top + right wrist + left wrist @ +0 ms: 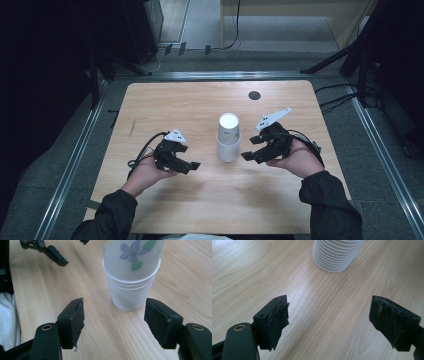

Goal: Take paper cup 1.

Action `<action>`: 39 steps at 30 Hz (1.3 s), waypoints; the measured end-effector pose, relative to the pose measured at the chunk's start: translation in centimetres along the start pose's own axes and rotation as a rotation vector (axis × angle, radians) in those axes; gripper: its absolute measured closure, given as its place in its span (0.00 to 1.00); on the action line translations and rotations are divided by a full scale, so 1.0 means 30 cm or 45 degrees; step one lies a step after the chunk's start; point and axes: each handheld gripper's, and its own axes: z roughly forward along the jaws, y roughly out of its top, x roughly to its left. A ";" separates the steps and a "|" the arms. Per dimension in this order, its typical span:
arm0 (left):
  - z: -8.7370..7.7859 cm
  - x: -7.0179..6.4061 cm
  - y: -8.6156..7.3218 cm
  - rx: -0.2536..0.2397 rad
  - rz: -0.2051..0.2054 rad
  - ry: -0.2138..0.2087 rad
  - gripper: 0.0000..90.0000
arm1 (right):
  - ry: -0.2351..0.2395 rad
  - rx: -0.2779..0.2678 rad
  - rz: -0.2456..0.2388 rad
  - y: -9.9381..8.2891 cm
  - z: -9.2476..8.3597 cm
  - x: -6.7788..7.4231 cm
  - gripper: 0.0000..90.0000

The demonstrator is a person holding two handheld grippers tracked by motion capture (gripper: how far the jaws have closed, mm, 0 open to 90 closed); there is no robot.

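The stack of paper cups [228, 137] is seen standing upright at the centre of the table [165, 105] in the high view, with a flower-printed cup pushed into the white ribbed ones, and it is touched by neither gripper. The right gripper [253, 150], just to the right of the stack, is held with its jaws parted and nothing between them. The left gripper [193, 164], at lower left of the stack, is likewise spread open and empty, each being carried in a hand entering from the bottom edge.
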 end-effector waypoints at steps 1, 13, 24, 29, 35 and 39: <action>-0.002 0.000 0.001 0.000 -0.002 0.002 0.18 | -0.002 0.004 -0.019 0.014 -0.008 -0.003 0.36; -0.033 -0.042 -0.009 -0.033 -0.006 -0.029 0.17 | -0.029 -0.007 -0.089 0.097 -0.015 -0.015 0.36; -0.076 -0.073 -0.057 -0.050 -0.022 -0.009 0.17 | -0.017 -0.032 -0.139 0.179 0.012 -0.039 0.32; -0.087 -0.077 -0.075 -0.047 -0.036 -0.004 0.17 | 0.008 -0.019 -0.160 0.204 0.034 -0.050 0.31; -0.106 -0.081 -0.099 -0.057 -0.053 0.004 0.17 | 0.018 0.017 -0.179 0.231 0.059 -0.054 0.29; -0.106 -0.083 -0.104 -0.050 -0.058 0.004 0.17 | 0.006 0.018 -0.188 0.247 0.066 -0.052 0.28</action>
